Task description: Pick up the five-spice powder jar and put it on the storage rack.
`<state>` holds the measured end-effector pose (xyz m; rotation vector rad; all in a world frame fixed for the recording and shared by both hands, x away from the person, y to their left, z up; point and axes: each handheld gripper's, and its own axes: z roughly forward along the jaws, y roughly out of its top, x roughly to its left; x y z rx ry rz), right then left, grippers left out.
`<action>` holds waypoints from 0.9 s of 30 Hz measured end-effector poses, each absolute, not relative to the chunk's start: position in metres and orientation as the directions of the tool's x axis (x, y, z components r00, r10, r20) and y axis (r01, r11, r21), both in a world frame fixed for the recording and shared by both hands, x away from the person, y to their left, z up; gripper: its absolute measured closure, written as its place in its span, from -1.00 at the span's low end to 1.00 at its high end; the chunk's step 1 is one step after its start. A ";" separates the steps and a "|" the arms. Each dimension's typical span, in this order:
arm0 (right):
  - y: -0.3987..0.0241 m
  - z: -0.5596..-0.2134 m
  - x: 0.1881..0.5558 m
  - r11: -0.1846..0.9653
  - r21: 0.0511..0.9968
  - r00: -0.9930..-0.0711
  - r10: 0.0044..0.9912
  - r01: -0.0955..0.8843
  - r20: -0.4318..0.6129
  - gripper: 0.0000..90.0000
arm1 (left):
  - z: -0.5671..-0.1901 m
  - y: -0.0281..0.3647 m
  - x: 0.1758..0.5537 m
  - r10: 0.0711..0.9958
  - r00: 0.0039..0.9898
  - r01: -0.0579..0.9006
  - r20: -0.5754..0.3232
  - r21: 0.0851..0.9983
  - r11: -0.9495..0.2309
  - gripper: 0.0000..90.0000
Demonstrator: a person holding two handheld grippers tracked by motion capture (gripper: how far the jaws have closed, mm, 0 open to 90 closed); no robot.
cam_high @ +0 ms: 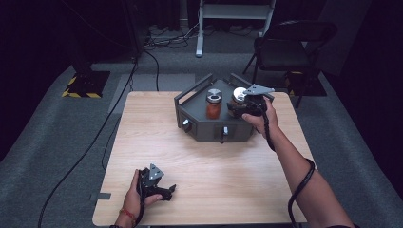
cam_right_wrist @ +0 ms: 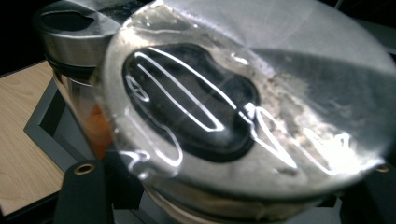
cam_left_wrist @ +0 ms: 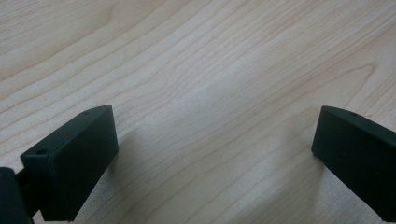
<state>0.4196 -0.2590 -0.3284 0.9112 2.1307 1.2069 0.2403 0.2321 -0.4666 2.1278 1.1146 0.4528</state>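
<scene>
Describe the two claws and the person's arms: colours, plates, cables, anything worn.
Both are black handheld units. The left claw carries a grey three-cornered plate on top; its jaws are blocky matte black with small round holes near the tips. The right claw has the same grey plate, and a black cable loops back from it along the forearm. Forearms are bare; the left wrist wears a red-orange band.

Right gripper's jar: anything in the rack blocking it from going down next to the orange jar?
Nothing visible blocks it. The right gripper holds the jar over the dark rack, right of the orange jar already standing there. The two jars sit close together in the right gripper view, so lower it carefully. The slot underneath is hidden.
</scene>
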 end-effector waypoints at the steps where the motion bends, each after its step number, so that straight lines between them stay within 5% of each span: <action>1: -0.259 -0.329 0.421 0.376 0.876 -0.638 0.763 0.302 -0.107 -0.32 | -0.467 0.232 0.240 0.820 0.572 0.582 -0.008 0.708 -0.400 -0.99; 27: -0.254 -0.335 0.439 0.389 0.853 -0.644 0.761 0.347 -0.085 -0.32 | -0.467 0.232 0.240 0.817 0.576 0.578 -0.004 0.709 -0.404 -0.99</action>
